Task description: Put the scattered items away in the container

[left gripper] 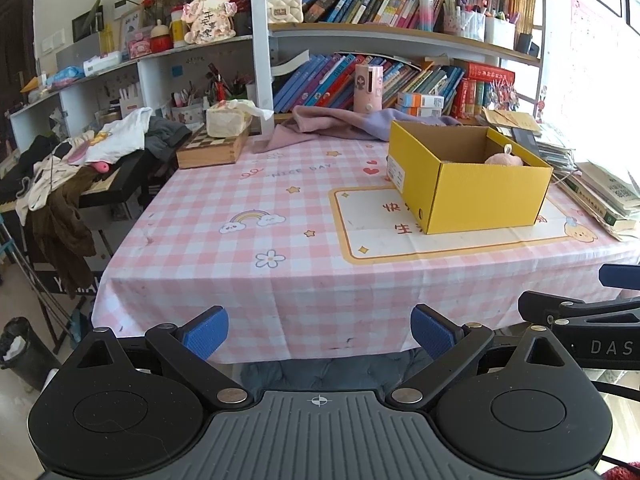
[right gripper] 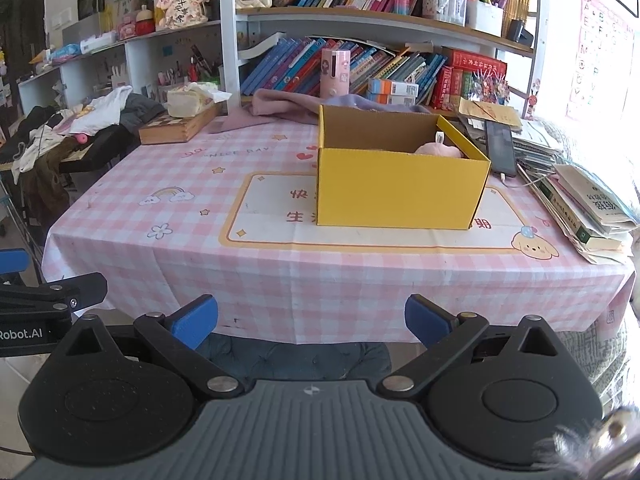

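I hold my left claw (left gripper: 319, 333) wide apart, nothing between its blue pads (left gripper: 204, 334), level with the near edge of the table, out in front of the hanging hem of the pink checked tablecloth (left gripper: 240, 208). My right claw (right gripper: 311, 320) is spread just as wide and holds nothing, and it sits beside the left one, also short of the table edge; each camera catches the other claw at its border.

The yellow cardboard box (right gripper: 400, 192) stands open on the cream panel printed in the middle of the cloth, toward the right side of the table. Inside it, against the far right corner, lies a pink plush toy (right gripper: 438, 149) with a small tag sticking up; only its top shows above the box wall.

Just right of the box a dark phone (right gripper: 500, 148) rests on a heap of papers, and a stack of books (right gripper: 588, 216) lies at the table's right edge. Behind the box are a crumpled pink and lilac cloth (left gripper: 320, 124) and a pink cylinder-shaped gadget (left gripper: 368, 88). At the far left corner sits a wooden chessboard box (left gripper: 210, 148) with a tissue pack (left gripper: 228, 120) on top.
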